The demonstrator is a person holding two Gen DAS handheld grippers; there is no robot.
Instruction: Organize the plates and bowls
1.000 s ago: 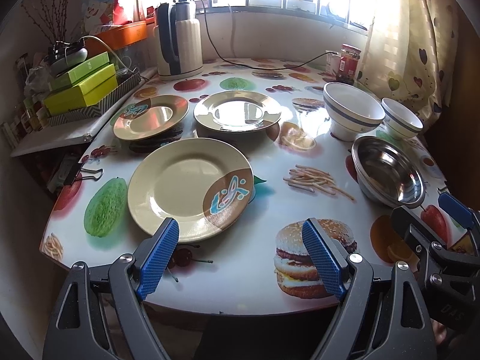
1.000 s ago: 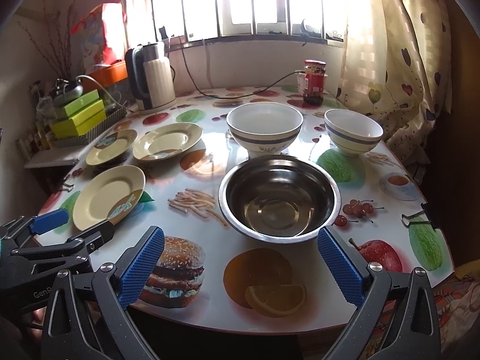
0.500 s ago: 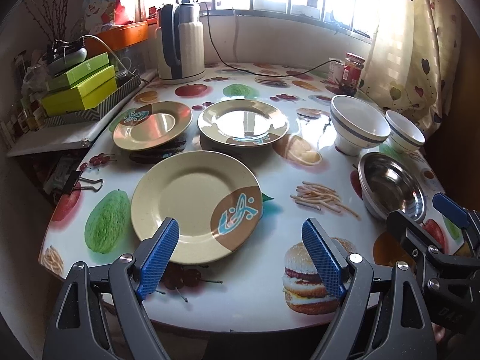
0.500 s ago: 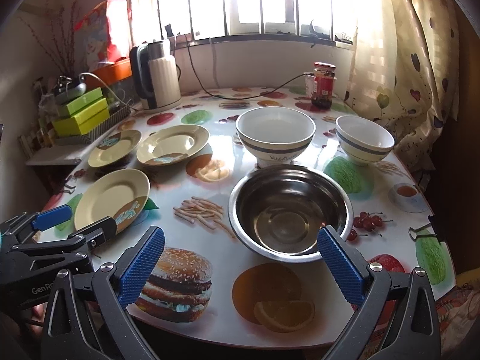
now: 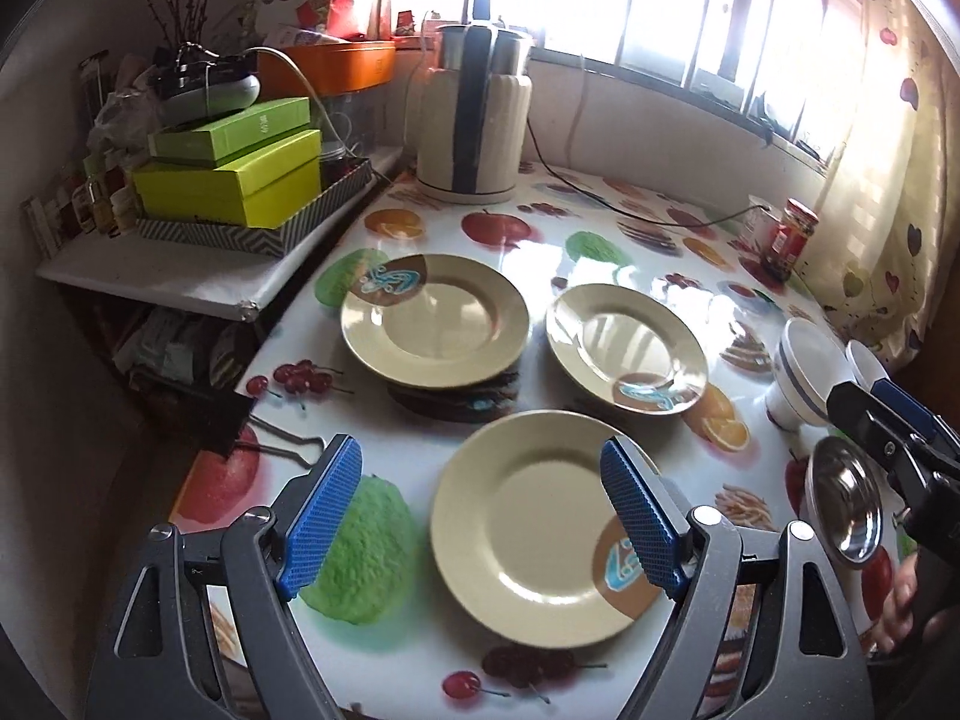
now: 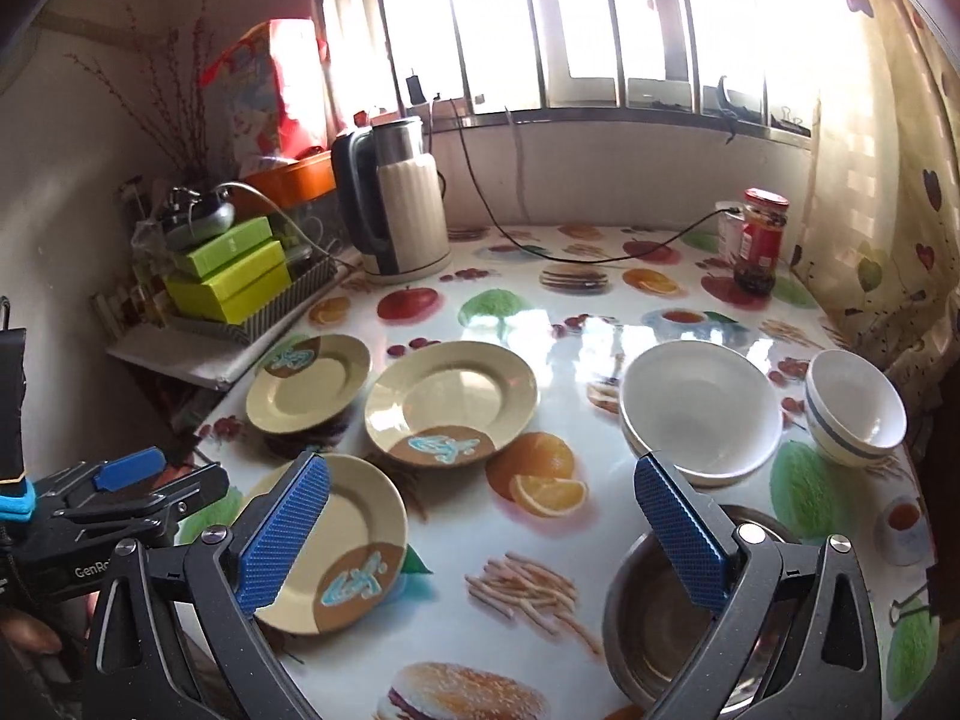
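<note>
A counter (image 5: 540, 228) covered in a glossy cloth printed with fruit, burgers and fries is seen below a barred window. At its back, a cream electric kettle (image 5: 474, 120) is stood near the left corner, and a red-lidded jar (image 6: 761, 240) is placed near the curtain on the right. Two lime-green boxes (image 5: 234, 174) are stacked on a side shelf to the left.

A steel mixing bowl (image 6: 666, 648) is set at the near right edge, with a large white bowl (image 6: 699, 414) just behind it and a small blue-banded bowl (image 6: 855, 414) to the right of that. Three cream plates with brown-and-blue patches are laid on the left half: the near plate (image 5: 540, 534) at the front, the far left plate (image 5: 435, 321) and the far right plate (image 5: 627, 348) behind it, each apart from the others.

The left gripper (image 5: 486, 522) is held low over the near plate, its blue-padded fingers (image 5: 321, 516) spread wide, one over a green fruit print and the other over the plate's right side; nothing is gripped. The right gripper (image 6: 486, 546) is held above the counter between the near plate and the steel mixing bowl, its fingers (image 6: 681, 528) likewise spread wide and empty.
</note>
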